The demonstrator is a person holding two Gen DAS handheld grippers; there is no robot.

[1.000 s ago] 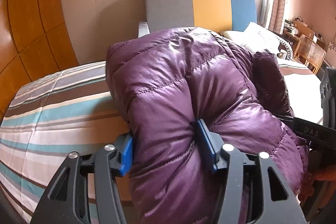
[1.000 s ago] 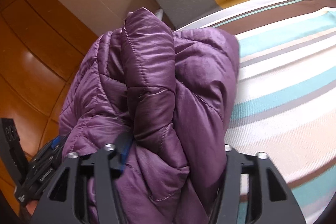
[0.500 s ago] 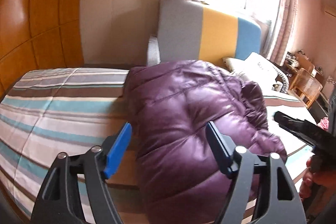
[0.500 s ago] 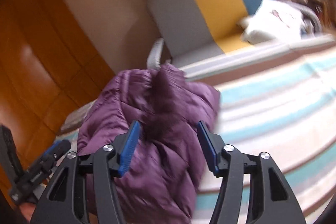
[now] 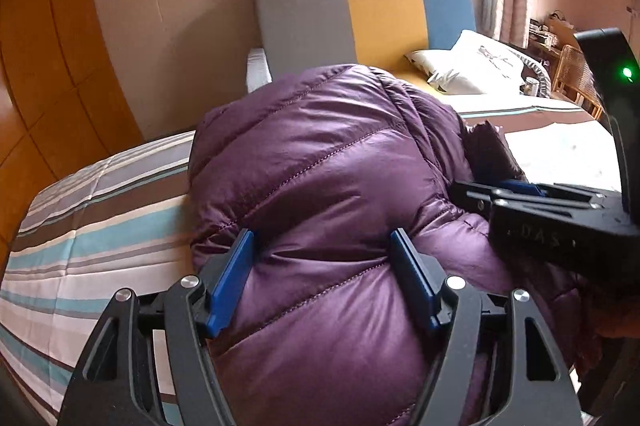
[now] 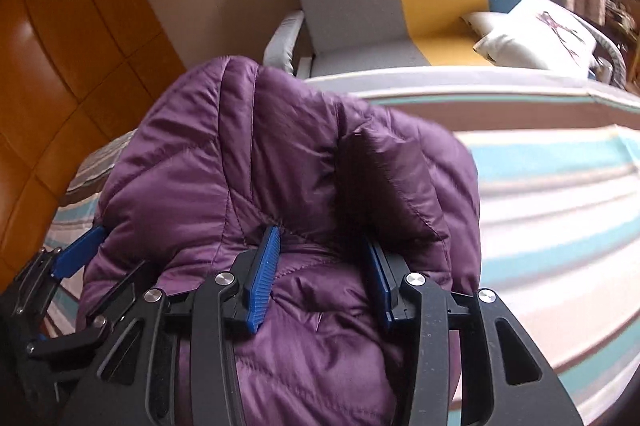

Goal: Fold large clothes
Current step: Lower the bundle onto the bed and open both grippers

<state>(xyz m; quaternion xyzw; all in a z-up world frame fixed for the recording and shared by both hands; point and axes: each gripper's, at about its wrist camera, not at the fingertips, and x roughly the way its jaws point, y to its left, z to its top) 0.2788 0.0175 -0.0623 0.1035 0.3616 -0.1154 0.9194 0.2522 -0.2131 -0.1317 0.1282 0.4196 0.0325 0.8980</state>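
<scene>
A puffy purple quilted jacket lies bundled on the striped bed cover. My left gripper stands wide, its blue pads sunk into the near edge of the jacket with a bulge of fabric between them. My right gripper is closing, and its pads pinch a fold of the jacket on the bundle's right side. The left wrist view shows the right gripper coming in from the right. In the right wrist view the left gripper's blue pad shows at the left edge of the jacket.
Behind the bed stands a grey, yellow and blue sofa with a white pillow. Orange wooden panels line the left wall. The striped cover stretches bare to the right of the jacket.
Both grippers let go and drew back from the jacket, then came in again. The left pads are now pushed into its near edge and the right pads have narrowed on a fold.
</scene>
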